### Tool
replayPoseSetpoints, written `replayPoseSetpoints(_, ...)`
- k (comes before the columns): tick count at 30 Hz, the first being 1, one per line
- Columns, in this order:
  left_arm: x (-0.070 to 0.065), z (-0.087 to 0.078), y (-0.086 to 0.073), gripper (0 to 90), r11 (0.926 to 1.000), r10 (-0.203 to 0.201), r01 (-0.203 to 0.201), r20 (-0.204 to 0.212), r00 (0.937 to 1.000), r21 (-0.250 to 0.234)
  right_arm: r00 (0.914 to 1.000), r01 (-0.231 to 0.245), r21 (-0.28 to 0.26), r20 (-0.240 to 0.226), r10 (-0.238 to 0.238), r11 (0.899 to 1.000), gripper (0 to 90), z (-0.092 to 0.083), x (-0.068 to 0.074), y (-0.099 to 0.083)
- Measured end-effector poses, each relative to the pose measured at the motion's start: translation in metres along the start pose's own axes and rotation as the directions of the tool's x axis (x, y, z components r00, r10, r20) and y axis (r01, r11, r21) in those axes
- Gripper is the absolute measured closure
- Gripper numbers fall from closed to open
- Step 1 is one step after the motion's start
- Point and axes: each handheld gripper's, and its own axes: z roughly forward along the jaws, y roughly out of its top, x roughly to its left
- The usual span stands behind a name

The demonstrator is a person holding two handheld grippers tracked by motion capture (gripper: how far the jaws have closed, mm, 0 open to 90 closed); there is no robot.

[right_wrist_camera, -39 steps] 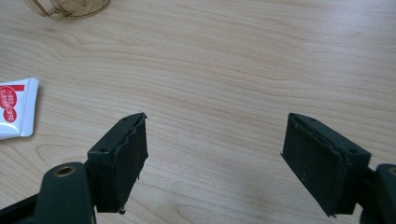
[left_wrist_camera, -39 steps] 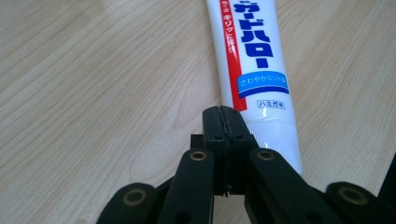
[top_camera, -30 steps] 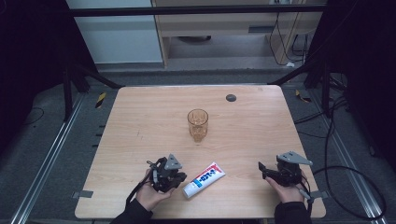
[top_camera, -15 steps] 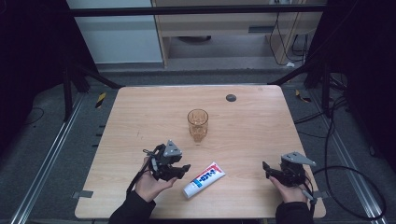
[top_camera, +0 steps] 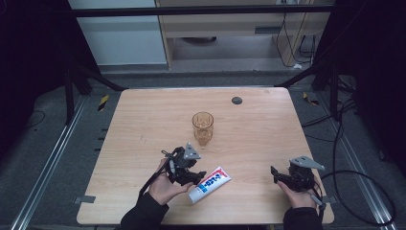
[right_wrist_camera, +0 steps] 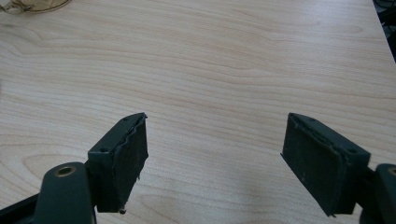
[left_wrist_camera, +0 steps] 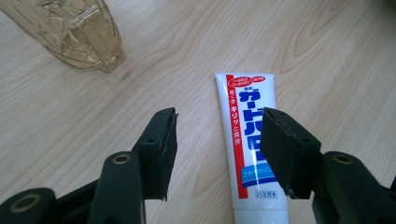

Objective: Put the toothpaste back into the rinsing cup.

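Currently the toothpaste tube [top_camera: 209, 184] lies flat on the wooden table [top_camera: 143, 120], near the front edge, slanted, just right of the left hand-held gripper [top_camera: 197, 176]; tube is white with a red stripe down one long side, blue block lettering along the body, a red label patch at the flat crimped end; cap end sits low between the jaws in the left gripper view [left_wrist_camera: 249, 140]; left jaws have just been opening, now spread apart above the tube, pads not touching it, nothing gripped; right hand-held gripper [top_camera: 276, 175] sits near the table's right front corner, well apart from the tube, jaws open over bare wood, holding nothing [right_wrist_camera: 215, 163]; amber cut-glass tumbler [top_camera: 202, 127] stands upright mid-table, beyond the tube, apart from it; small dark disc [top_camera: 236, 100] lies near the far edge.
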Motion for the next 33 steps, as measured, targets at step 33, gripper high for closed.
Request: replayPoseSetpoints(33, -0.029, 0.046, 0.026, 46.1, 0.9891, 0.066, -0.07, 0.032, 0.9973, 0.13, 1.0, 0.001, 0.021, -0.01, -0.001, 1.0, 21.4, 0.003, 0.001, 0.0)
